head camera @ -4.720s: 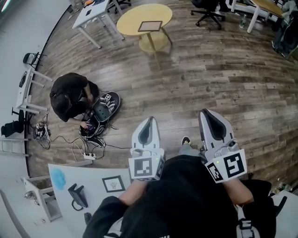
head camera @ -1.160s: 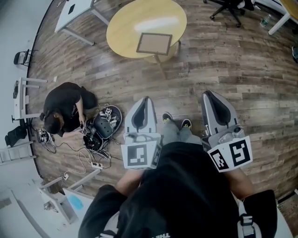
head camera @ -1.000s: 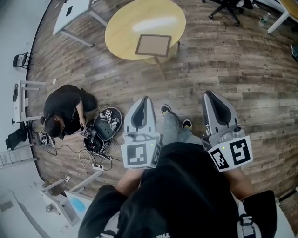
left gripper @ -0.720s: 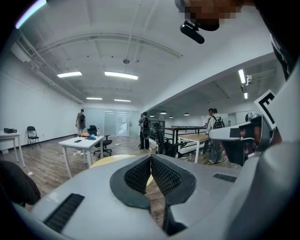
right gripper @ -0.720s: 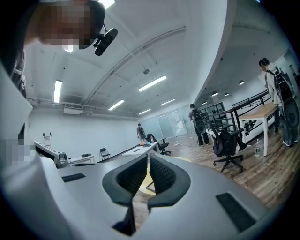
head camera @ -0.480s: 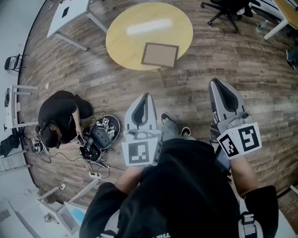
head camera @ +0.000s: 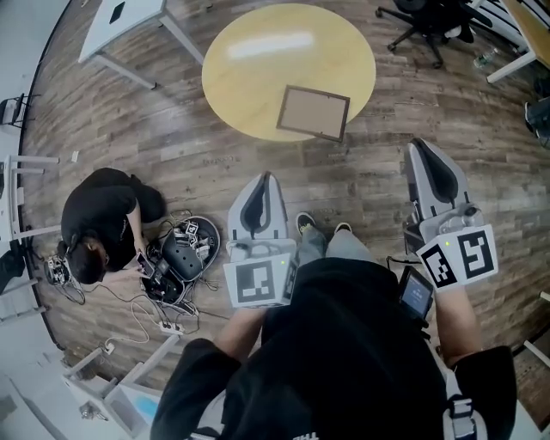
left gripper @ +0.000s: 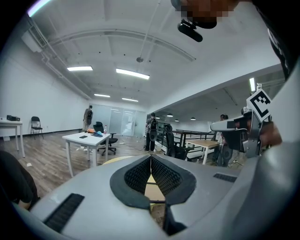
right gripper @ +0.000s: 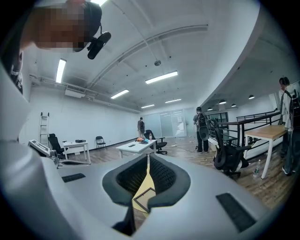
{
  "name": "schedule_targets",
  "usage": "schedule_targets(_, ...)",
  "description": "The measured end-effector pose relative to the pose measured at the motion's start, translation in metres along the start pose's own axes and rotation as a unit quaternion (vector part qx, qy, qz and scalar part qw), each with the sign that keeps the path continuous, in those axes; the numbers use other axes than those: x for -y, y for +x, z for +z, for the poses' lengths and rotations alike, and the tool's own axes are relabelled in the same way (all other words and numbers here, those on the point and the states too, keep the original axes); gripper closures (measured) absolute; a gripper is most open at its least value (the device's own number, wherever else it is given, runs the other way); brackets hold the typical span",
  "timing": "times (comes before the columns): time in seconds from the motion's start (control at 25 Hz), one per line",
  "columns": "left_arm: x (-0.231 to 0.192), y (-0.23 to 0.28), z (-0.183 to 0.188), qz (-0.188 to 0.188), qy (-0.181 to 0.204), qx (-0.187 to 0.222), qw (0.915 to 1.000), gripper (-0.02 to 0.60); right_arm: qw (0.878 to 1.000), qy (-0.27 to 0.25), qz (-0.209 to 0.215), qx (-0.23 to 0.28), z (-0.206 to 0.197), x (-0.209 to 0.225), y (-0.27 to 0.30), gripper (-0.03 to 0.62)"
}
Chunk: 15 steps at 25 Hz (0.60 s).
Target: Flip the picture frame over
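The picture frame [head camera: 314, 113] lies flat on the near right part of a round yellow table [head camera: 258, 77], showing a brown face with a dark rim. Both grippers are held out level over the wooden floor, well short of the table. My left gripper [head camera: 265, 179] is shut with nothing in it, its pads meeting at the tip [left gripper: 151, 161]. My right gripper [head camera: 424, 148] is also shut and empty [right gripper: 147, 161]. A corner of the frame [right gripper: 144, 198] shows below the right pads.
A person in black [head camera: 99, 219] crouches on the floor at the left beside a tangle of cables and gear [head camera: 176, 253]. A white desk [head camera: 129, 17] stands at the far left, an office chair [head camera: 425, 17] at the far right. People stand farther off [right gripper: 201, 129].
The table and frame have come closer and drifted right in the head view. Both grippers have been carried forward towards it, still shut.
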State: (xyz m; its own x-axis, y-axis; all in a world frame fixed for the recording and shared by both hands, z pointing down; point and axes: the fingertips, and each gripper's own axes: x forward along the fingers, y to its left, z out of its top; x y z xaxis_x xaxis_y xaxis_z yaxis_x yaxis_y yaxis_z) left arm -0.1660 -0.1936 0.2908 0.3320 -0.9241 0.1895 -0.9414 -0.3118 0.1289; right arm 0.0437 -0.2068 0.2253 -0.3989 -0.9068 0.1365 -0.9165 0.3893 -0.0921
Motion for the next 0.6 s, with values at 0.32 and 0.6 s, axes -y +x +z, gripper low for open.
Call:
schedule_targets(0.32,-0.002,0.037,0.004,-0.017,0.000,-0.005,0.9998,0.558,1.000,-0.001,-0.013,-0.006,0.000,0.024,0.029,0.566)
schedule_targets(0.6,0.001,0.085,0.029,-0.004,0.036,0.017,0.9992,0.558,1.000,-0.005,0.014,0.011,0.009,0.063,0.074,0.568)
